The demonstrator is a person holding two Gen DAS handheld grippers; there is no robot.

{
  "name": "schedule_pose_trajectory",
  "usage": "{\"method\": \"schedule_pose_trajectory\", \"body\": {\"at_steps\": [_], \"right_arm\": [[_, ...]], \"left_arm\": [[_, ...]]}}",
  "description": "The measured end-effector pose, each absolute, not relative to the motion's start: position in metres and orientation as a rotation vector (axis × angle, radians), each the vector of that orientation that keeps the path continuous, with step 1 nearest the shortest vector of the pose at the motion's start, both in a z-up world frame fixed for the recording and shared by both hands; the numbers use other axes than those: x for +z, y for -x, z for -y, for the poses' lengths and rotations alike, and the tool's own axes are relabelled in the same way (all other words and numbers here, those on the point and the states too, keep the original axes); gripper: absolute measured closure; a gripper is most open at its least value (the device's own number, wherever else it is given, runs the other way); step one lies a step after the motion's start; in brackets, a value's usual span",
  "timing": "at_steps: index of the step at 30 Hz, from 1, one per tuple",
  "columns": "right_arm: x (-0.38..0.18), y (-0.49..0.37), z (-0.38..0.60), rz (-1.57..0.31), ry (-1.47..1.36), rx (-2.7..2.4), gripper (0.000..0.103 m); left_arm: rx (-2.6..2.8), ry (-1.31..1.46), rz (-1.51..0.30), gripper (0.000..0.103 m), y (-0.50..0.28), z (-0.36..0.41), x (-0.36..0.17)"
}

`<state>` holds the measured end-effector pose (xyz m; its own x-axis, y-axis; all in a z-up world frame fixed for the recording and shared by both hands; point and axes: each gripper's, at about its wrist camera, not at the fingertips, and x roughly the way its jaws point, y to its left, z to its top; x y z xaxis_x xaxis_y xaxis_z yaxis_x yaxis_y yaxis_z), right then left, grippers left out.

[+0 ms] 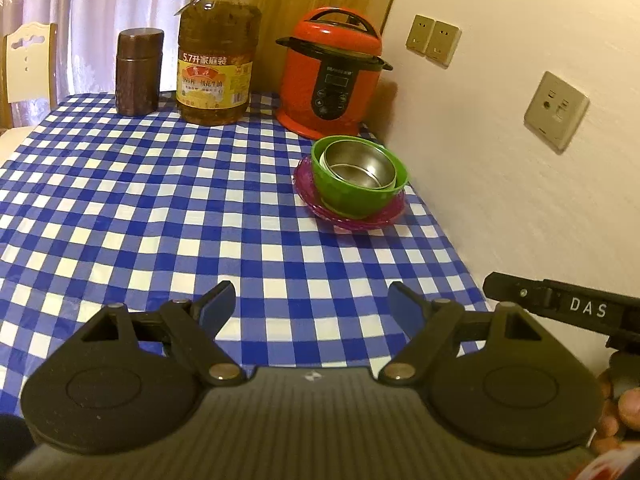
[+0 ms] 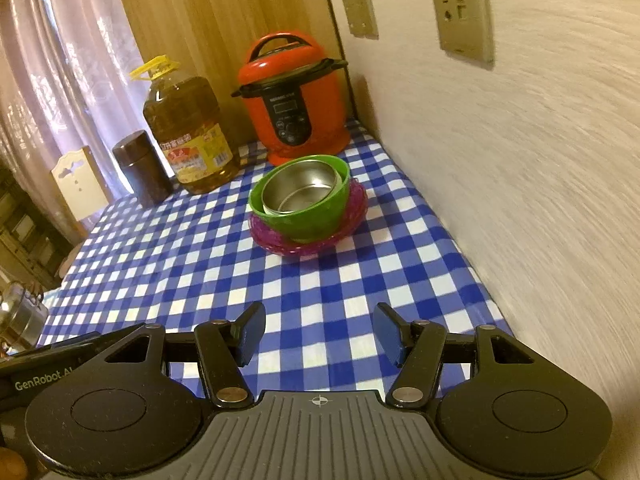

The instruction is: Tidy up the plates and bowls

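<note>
Three nested dishes, steel bowl (image 1: 360,166) in green bowl (image 1: 352,196) on purple plate (image 1: 344,216), are sitting near the surface (image 1: 160,200) edge while we are holding left claw (image 1: 310,306) and right claw (image 2: 320,336) open and empty; any careless nudge is risking toppling them.

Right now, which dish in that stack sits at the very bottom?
The purple plastic plate. The green plastic bowl stands on it, and the shiny steel bowl nests inside the green one.
</note>
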<state>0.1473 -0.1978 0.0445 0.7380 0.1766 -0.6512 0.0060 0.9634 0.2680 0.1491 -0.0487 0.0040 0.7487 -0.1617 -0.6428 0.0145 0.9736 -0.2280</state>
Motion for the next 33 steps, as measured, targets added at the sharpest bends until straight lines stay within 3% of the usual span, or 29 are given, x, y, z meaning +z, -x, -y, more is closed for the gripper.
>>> {"method": "schedule_pose_trajectory", "body": {"at_steps": [33], "right_arm": [[0.051,-0.060,0.172,-0.715,-0.125,0.117,0.043]], "left_arm": [[-0.043,0.107,-0.711,0.019,-0.071,0.063,0.004]]}}
